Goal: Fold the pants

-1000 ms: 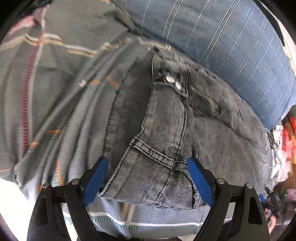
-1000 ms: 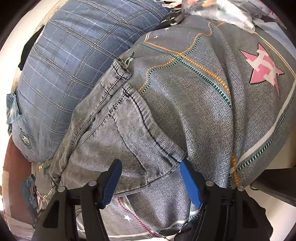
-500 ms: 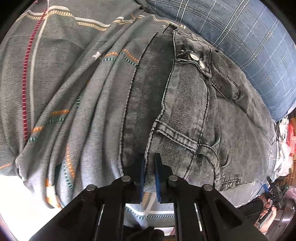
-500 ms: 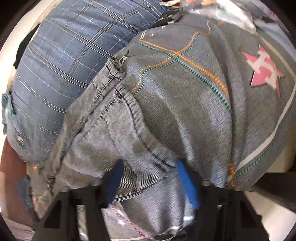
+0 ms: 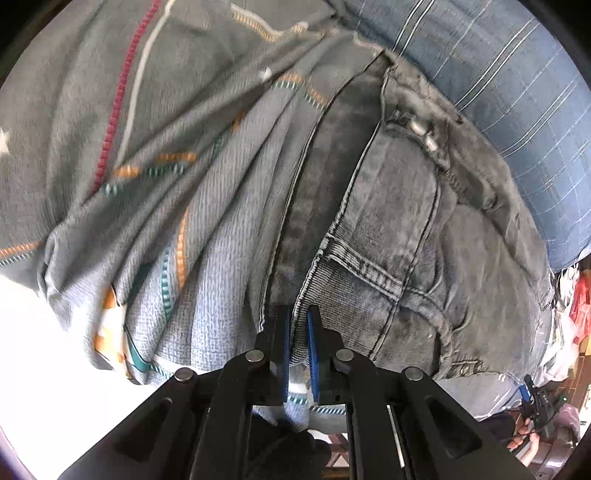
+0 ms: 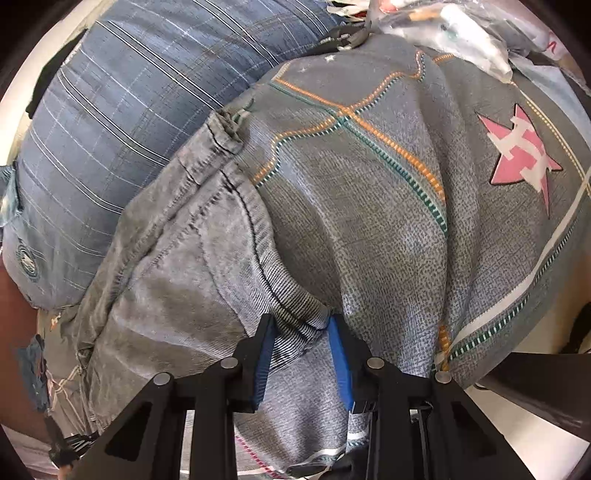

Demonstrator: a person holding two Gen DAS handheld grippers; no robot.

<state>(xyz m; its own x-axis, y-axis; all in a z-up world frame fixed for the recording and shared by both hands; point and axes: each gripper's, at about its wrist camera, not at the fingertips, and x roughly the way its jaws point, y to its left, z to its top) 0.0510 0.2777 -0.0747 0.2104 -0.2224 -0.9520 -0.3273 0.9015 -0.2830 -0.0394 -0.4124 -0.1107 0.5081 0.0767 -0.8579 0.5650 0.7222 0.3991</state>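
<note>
Grey washed denim pants (image 5: 399, 229) lie on a grey patterned blanket (image 5: 155, 192). In the left wrist view my left gripper (image 5: 298, 325) is shut on the waistband edge of the pants, near a belt loop, with metal buttons further up. In the right wrist view the pants (image 6: 177, 266) lie at left and my right gripper (image 6: 301, 325) has closed most of the way on the hem corner of the pants, the cloth bunched between the blue pads.
A blue plaid pillow (image 5: 509, 96) lies behind the pants; it also shows in the right wrist view (image 6: 122, 110). The blanket (image 6: 406, 206) carries a pink star print (image 6: 517, 155). Clutter and bags (image 6: 461, 22) lie beyond. The bed edge drops off at lower left in the left wrist view.
Both grippers went from wide open to closed on the pants: the left on the waistband edge, the right on the hem corner. Both views moved closer to the cloth.
</note>
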